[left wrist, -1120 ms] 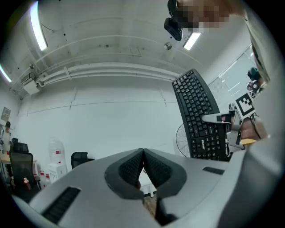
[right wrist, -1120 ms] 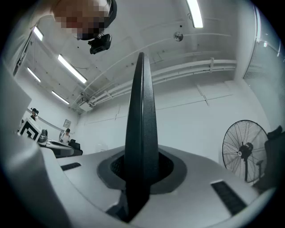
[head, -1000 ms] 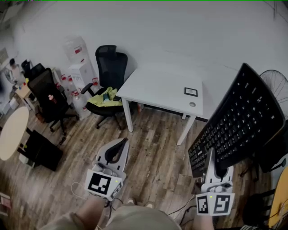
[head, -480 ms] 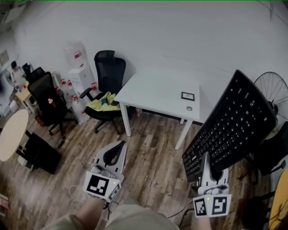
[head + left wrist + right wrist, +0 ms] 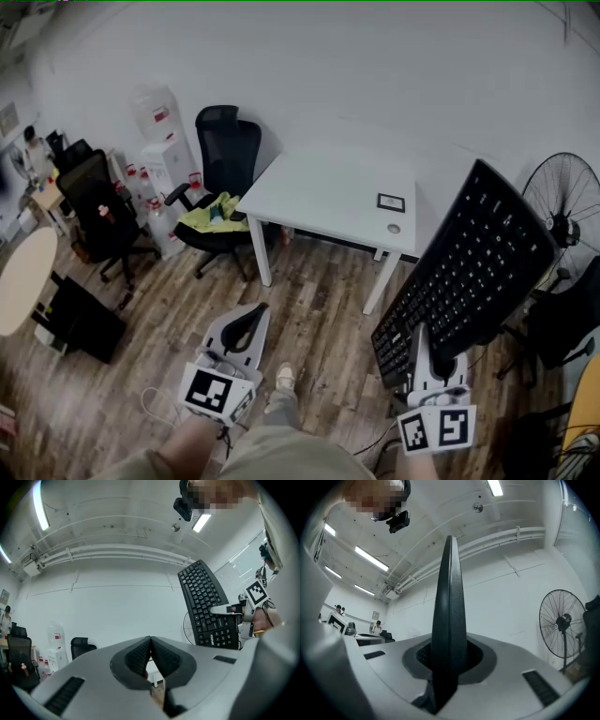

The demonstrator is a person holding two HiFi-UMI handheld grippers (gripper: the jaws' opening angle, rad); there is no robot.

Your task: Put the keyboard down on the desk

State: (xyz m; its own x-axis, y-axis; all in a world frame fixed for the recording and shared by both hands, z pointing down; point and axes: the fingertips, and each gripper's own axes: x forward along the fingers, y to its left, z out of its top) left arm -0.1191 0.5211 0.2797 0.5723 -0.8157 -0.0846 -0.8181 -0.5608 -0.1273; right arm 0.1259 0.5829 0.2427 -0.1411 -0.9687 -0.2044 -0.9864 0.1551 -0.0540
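The white desk (image 5: 328,192) stood in the upper middle of the frame, well apart from you. Judging by that, you needed to walk up to it and tip the load flat, keys up, before lowering it. The black keyboard (image 5: 469,272) hung in the air at the right, steeply tilted, its lower edge pinched between the pads of your right gripper (image 5: 433,356). Your left gripper (image 5: 255,311), lower left, was pressed together on nothing.
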